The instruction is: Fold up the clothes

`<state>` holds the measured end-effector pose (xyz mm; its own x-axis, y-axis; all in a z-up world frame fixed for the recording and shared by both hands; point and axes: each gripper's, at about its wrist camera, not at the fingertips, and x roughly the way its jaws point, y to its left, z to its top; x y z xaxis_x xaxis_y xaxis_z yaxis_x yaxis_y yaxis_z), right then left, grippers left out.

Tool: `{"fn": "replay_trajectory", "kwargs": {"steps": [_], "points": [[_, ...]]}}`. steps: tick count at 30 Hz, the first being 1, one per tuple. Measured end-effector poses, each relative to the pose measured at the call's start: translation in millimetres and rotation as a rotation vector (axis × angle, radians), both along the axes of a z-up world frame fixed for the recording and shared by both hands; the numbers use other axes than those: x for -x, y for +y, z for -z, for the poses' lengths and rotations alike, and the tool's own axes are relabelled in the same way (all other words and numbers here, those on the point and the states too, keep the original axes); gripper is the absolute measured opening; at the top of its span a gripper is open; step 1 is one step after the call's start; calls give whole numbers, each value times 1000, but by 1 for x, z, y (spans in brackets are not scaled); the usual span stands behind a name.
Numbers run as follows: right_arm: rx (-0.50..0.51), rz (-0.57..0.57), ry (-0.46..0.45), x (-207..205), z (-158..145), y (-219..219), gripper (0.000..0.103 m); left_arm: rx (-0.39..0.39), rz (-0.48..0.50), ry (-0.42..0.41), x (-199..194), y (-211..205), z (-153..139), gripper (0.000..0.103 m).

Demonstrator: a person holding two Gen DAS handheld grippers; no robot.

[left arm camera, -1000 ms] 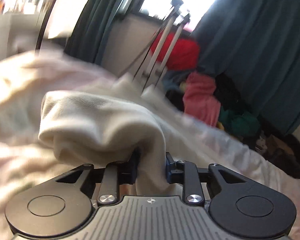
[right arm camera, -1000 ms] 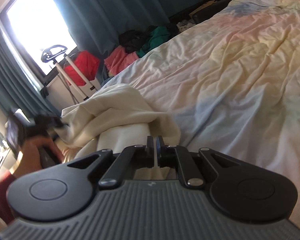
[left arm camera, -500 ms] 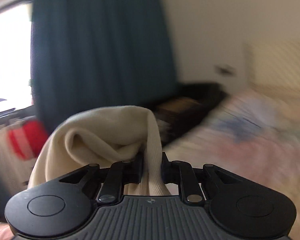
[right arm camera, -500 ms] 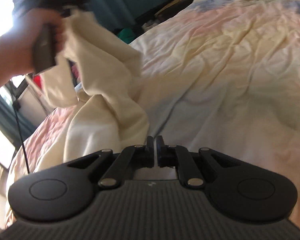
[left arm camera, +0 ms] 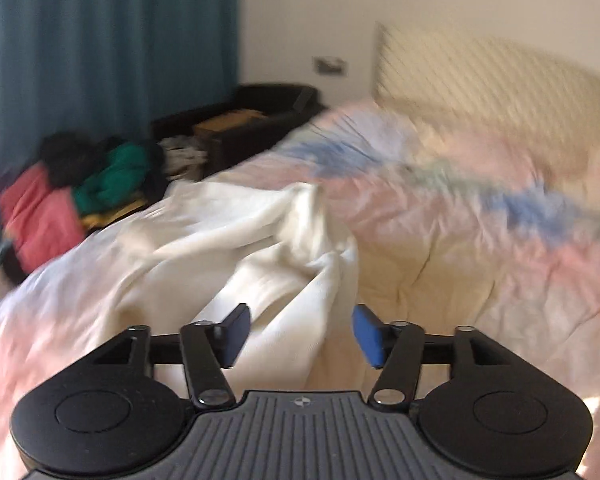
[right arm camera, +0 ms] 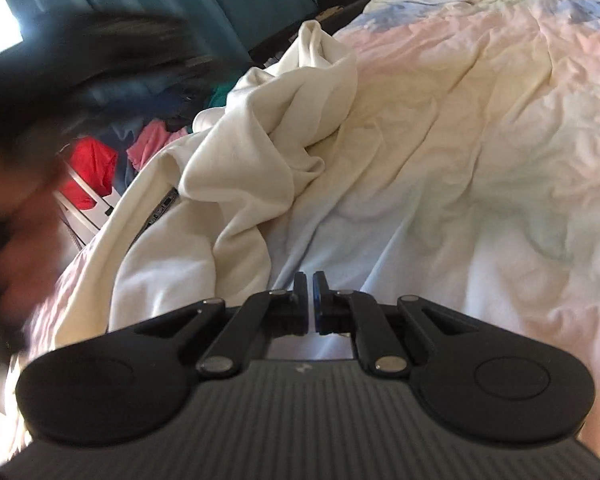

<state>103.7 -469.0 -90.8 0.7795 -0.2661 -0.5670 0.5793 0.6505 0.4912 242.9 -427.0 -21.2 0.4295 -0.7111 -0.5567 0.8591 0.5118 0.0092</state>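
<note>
On the pastel bed (right arm camera: 480,128), the rumpled cream cotton garment (right arm camera: 260,128) looks soft, limp; pinch a hem. Your left tool (left arm camera: 300,334) gapes; right tool (right arm camera: 310,300) is pressed together, empty.

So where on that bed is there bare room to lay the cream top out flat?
Right of the cream top, the bedspread lies bare up to the headboard. It is crowded to the left: the clothes pile sits beside the bed edge.

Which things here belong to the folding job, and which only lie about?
Job: cream garment, left gripper open over it, right gripper shut, bed.
Lying about: clothes pile, curtain, dark box.
</note>
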Motion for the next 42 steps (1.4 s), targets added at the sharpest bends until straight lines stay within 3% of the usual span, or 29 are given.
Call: {"fn": "replay_trajectory", "kwargs": {"steps": [4,7,13,18,20,21,22,23,31,32,33,34,35,37,40,42], "points": [[40,-14,-20,6,-10,5,7,127,-188,31,45,116,-25,71],[80,-91,-56,10,-20,15,7,189,-322,37,81,198,-35,73],[153,-374,-134,13,-38,54,7,139,-539,-3,158,332,-42,75],[204,-591,-188,14,-52,85,8,184,-627,-46,205,414,-37,80],[221,-628,-179,11,-53,96,29,212,-642,-43,217,432,-33,80],[240,-636,-176,11,-54,101,55,233,-644,-37,221,437,-30,80],[268,-633,-178,11,-55,107,72,255,-647,-31,224,442,-27,81],[295,-631,-180,10,-56,113,73,272,-649,-25,226,447,-26,81],[520,-693,-61,-21,-41,162,69,360,-655,35,204,447,-4,82],[542,-688,-29,-24,-37,165,64,372,-665,38,200,448,-2,82],[556,-669,-2,-26,-33,165,48,385,-674,43,198,452,-3,82],[556,-649,21,-26,-31,162,38,399,-684,49,196,456,-3,82],[535,-635,34,-26,-31,157,37,412,-697,57,194,461,-4,82],[503,-576,39,-19,-37,144,25,433,-720,69,192,468,-5,82],[439,-451,-20,1,-59,117,21,453,-746,80,191,476,-6,82],[401,-305,-95,28,-79,93,20,455,-751,93,191,476,-4,82]]}}
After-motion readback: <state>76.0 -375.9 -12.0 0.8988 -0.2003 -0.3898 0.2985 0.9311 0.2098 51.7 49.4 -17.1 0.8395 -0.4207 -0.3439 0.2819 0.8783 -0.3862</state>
